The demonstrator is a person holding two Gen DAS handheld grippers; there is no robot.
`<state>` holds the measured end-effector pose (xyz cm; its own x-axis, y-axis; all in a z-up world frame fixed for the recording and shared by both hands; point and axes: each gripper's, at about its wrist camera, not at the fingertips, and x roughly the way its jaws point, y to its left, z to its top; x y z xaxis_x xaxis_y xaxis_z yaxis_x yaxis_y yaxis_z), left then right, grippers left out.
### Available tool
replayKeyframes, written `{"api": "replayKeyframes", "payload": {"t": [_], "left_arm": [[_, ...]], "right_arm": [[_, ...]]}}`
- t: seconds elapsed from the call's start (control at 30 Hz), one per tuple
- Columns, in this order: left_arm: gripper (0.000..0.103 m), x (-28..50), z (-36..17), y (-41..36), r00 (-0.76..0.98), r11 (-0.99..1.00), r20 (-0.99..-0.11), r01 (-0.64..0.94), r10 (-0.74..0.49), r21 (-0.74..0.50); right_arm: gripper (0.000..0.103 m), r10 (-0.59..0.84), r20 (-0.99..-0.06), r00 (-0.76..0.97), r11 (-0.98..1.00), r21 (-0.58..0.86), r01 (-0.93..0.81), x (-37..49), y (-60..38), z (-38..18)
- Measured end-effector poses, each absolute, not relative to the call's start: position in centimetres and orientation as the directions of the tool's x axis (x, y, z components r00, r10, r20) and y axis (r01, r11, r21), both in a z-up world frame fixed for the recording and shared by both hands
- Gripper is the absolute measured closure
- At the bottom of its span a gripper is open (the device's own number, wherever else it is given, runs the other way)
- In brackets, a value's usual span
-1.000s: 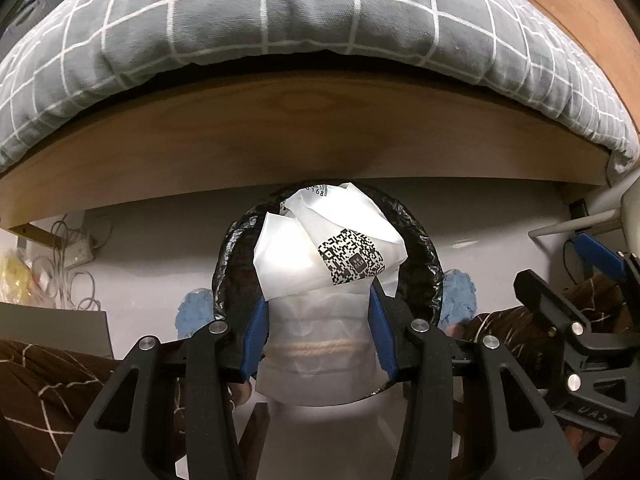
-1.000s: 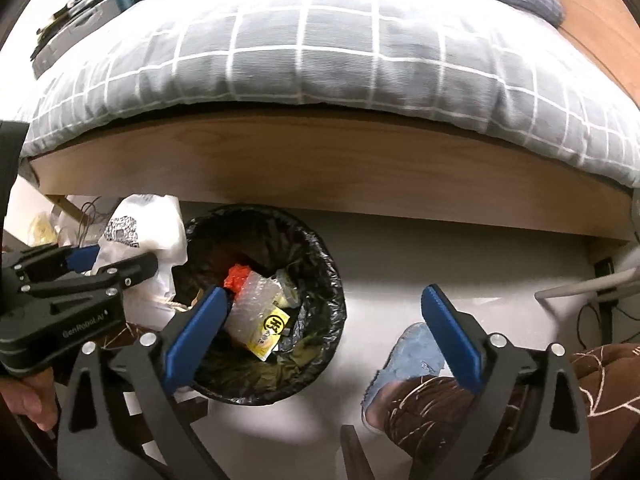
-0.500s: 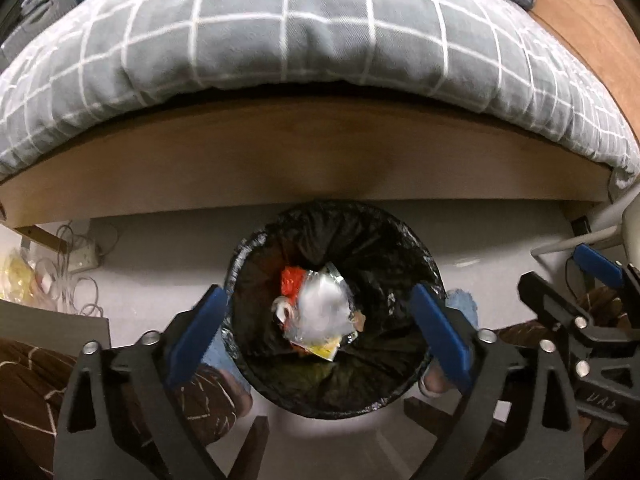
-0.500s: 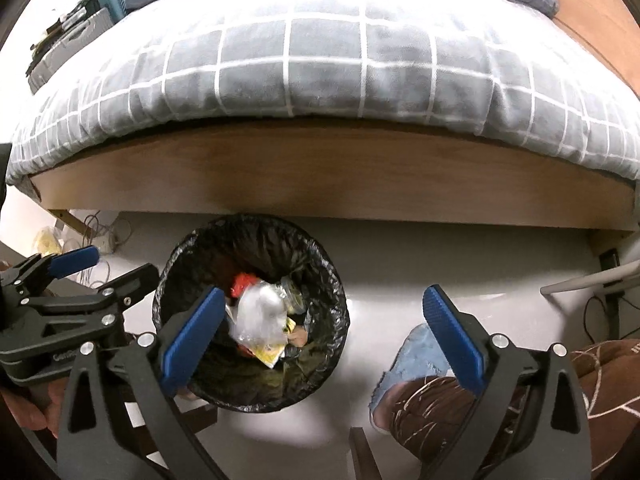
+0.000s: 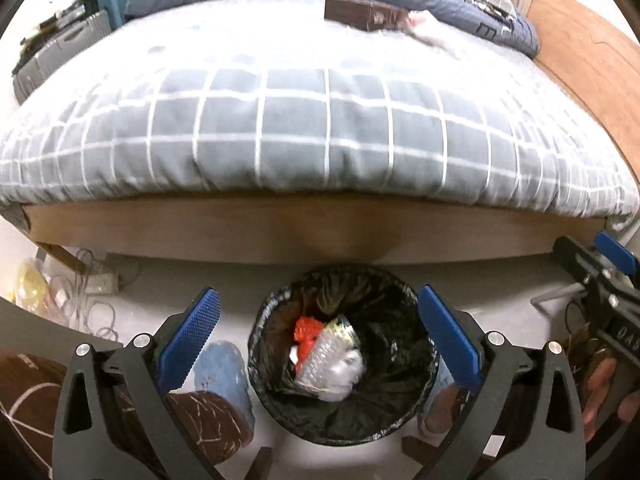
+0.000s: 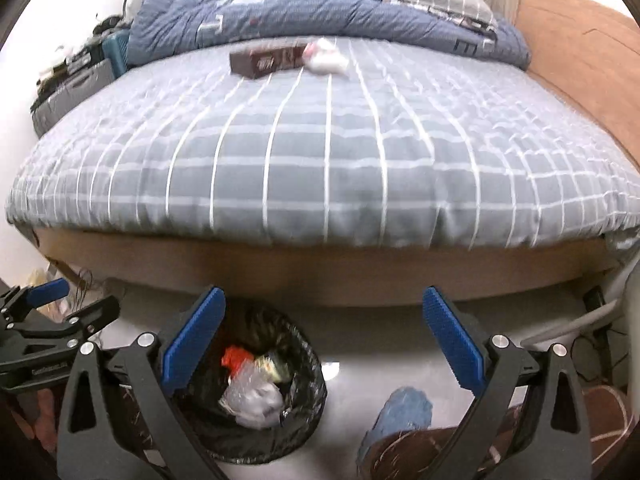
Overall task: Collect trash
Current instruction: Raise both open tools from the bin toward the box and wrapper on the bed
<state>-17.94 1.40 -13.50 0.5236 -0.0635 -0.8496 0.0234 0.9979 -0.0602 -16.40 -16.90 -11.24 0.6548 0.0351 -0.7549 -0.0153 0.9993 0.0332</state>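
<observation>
The left gripper (image 5: 316, 328) hung above the bin (image 5: 340, 428), its jaws just spread wide and empty, the clear wrapper (image 5: 332, 364) lying inside. Rightward, the right gripper (image 6: 324, 328) also stood apart, empty.

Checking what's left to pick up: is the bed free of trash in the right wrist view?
No: a brown box and a crumpled white wad lie on the checked bedspread.

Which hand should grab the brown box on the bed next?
Probably the right. Both the left tool and right tool are open and empty, but the right tool's view looks straight up the bed at the brown box.
</observation>
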Motion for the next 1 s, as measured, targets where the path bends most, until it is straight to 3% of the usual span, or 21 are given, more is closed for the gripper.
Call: {"api": "replayKeyframes", "payload": {"t": [0.37, 1.0], "left_arm": [[0.006, -15.7, -7.9, 1.8, 0.629, 0.998, -0.776, 0.018, -0.052, -0.053], [0.006, -6.4, -3.3, 1.2, 0.706, 1.0, -0.708, 0.011, -0.029, -0.029]], "right_arm": [[0.008, 0.03, -0.624, 0.781, 1.0, 0.025, -0.019, -13.8, -17.5, -4.7], [0.008, 0.024, -0.54, 0.841, 1.0, -0.001, -0.029, -4.5, -16.8, -0.6]]}}
